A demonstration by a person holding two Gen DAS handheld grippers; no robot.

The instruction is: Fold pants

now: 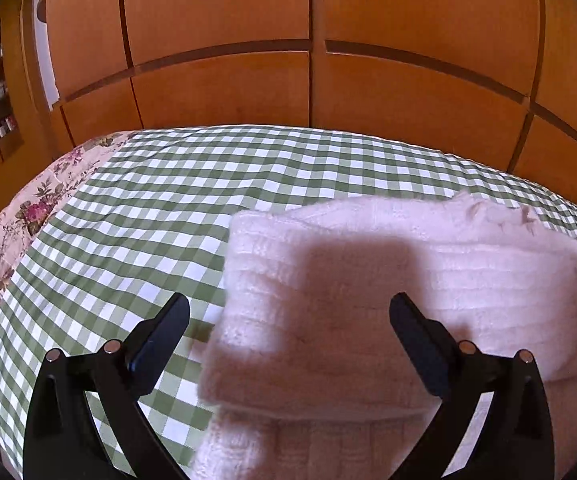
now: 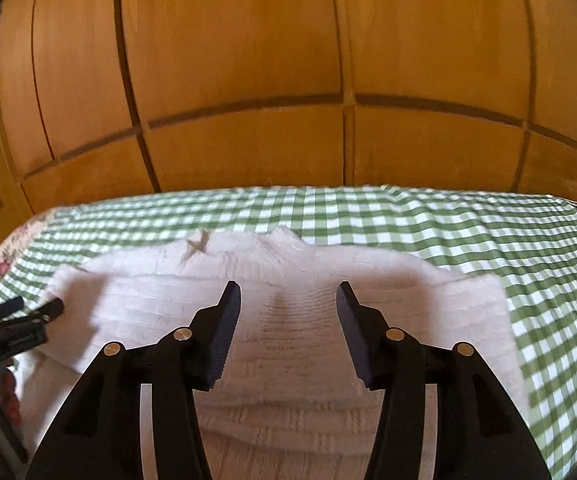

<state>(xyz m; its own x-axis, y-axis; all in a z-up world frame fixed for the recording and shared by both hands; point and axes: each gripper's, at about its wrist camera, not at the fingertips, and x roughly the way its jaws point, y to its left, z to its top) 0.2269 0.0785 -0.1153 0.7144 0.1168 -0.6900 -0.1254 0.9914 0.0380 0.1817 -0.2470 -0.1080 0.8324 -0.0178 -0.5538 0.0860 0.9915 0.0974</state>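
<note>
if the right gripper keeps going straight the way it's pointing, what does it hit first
Most likely the folded pink pants: the right gripper, jaws apart and empty, points down at their top layer on the checked bedspread. Depth is unclear.

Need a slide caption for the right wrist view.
Right gripper open above the folded pink pants on a green checked bedspread, nothing between its fingers.

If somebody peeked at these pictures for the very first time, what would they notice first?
Probably the fluffy pale pink pants, folded into a thick bundle on the green-and-white checked bedspread, right under both tools. Next, the black fingers of the right tool stand apart with nothing between them, and the left tool gapes wide above the bundle's left end. Behind the bed rises a big orange-brown wooden wardrobe.
</note>
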